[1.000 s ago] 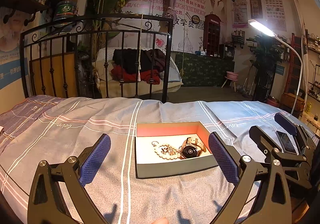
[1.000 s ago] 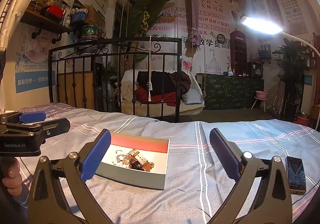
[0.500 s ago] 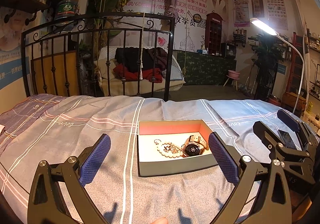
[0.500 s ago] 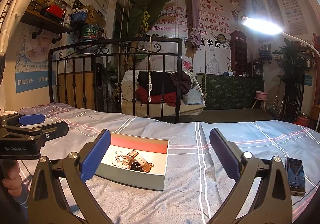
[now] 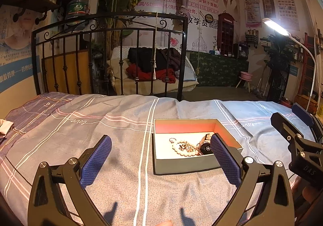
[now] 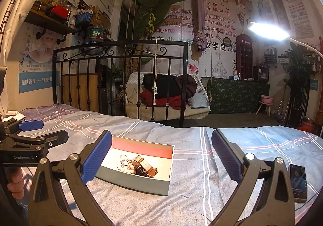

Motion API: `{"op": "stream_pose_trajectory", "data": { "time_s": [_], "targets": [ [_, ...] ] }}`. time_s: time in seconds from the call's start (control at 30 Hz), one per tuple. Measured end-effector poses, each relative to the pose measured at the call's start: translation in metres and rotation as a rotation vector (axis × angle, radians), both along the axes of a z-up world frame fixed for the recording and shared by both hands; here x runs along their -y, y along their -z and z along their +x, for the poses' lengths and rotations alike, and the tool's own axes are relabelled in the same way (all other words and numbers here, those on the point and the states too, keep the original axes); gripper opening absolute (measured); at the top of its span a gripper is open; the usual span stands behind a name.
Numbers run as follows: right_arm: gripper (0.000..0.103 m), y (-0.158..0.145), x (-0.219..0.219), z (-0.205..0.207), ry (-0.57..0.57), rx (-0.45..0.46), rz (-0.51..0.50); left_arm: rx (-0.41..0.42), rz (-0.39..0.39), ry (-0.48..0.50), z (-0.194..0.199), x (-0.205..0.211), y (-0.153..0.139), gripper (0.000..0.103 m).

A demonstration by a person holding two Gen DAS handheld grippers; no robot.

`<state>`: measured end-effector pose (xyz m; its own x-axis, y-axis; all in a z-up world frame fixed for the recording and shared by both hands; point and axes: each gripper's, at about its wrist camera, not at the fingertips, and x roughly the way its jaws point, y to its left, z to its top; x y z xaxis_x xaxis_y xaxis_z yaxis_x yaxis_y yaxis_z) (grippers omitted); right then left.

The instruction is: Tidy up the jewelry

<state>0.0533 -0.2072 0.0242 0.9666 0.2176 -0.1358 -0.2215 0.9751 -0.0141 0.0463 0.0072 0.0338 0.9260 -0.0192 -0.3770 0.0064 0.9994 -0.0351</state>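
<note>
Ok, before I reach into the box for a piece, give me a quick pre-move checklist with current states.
1. Left gripper jaws open, nothing held: ok.
2. Right gripper jaws open, nothing held: ok.
3. Box lidless, flat on the bedspread: ok.
4. Watch separate from the bead bracelet: not ok, they lie bunched together.
5. Chains free of knots: cannot tell.
6. Phone clear of the reach path: ok, off to the right of the box.

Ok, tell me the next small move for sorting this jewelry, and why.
Probably lower the left gripper toward the box and reach for the watch. Both grippers are open and empty, and the watch lies tangled with the bead bracelet inside.
</note>
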Motion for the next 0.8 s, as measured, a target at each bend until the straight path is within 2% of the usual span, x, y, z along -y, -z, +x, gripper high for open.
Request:
{"op": "stream_pose_trajectory", "data": {
  "time_s": [0.37,0.8],
  "targets": [
    [0.097,0.0016,-0.0015,0.0016,-0.011,-0.013,0.002,0.007,0.044,0.004,-0.002,0.0069,-0.0003,0.096],
    [0.097,0.0047,-0.0076,0.0041,-0.03,-0.032,-0.008,-0.008,0.028,0.004,-0.0006,0.0067,0.0014,0.096]
  ]
}}
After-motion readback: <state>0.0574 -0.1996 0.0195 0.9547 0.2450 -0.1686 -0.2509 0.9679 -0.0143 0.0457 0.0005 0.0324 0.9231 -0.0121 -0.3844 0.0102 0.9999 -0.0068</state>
